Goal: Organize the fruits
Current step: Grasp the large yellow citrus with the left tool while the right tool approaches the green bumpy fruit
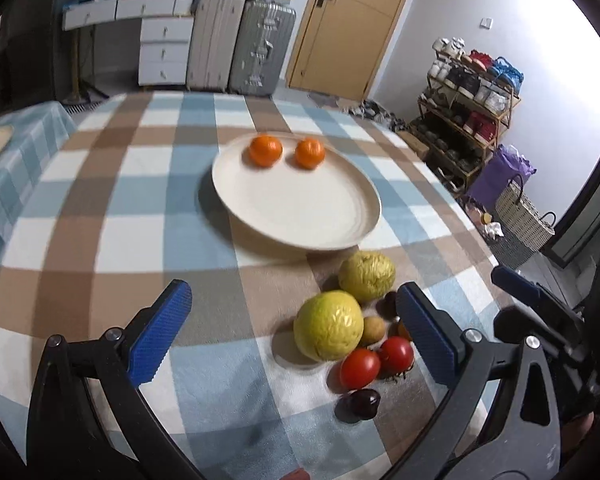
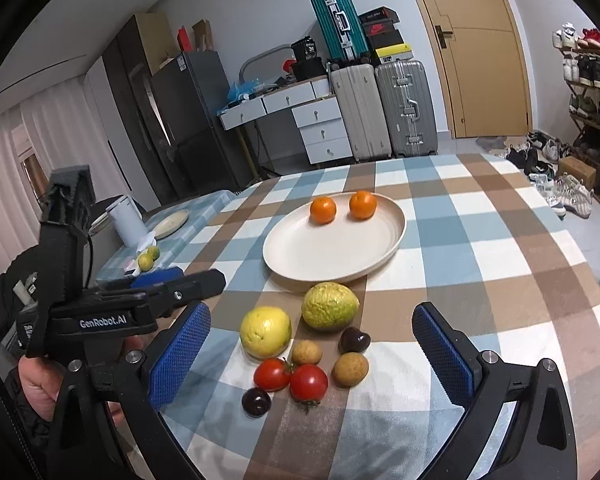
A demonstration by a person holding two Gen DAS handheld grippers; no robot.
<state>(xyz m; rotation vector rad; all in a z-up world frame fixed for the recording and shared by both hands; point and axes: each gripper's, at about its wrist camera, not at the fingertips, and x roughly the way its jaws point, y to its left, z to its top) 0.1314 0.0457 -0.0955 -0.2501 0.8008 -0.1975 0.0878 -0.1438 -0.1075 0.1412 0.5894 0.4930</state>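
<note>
Left jaws: your left gripper [image 1: 292,336] stands wide open and empty, hovering above the surface [image 1: 100,208]. The near yellow-green fruit [image 1: 328,325] sits inside the gap, closer to the right pad, so it looks like the likeliest next pick.
Right jaws: your right gripper [image 2: 312,356] is also spread wide, holding nothing. The whole loose cluster lies between and just ahead of its pads.
Plate: the cream plate [image 2: 300,260] lies ahead of both jaws, beyond the cluster. It reads as the collecting spot.
Oranges: two [image 2: 323,210] [image 2: 362,205], side by side at the plate's far rim. Parked there, they leave the near part free for what follows, in my judgement.
Yellow-green fruits: two; the far one [image 2: 330,306] lies just short of the plate's near rim, the near one toward your right gripper's left pad.
Tomatoes: two [image 2: 272,374] [image 2: 309,382], touching, closest to the right jaws.
Dark cherries: two [image 2: 256,401] [image 2: 354,340], well apart at opposite edges of the cluster.
Small brown fruits: two [image 2: 307,353] [image 2: 351,369], possibly longans.
Grouping: every kind comes as a pair, so you are probably sorting pairs onto the plate.
Progress: one pair placed, four pairs loose on the surface.
Off-task: two small green fruits [image 2: 148,258] lie on a side table, far left of the right jaws.
</note>
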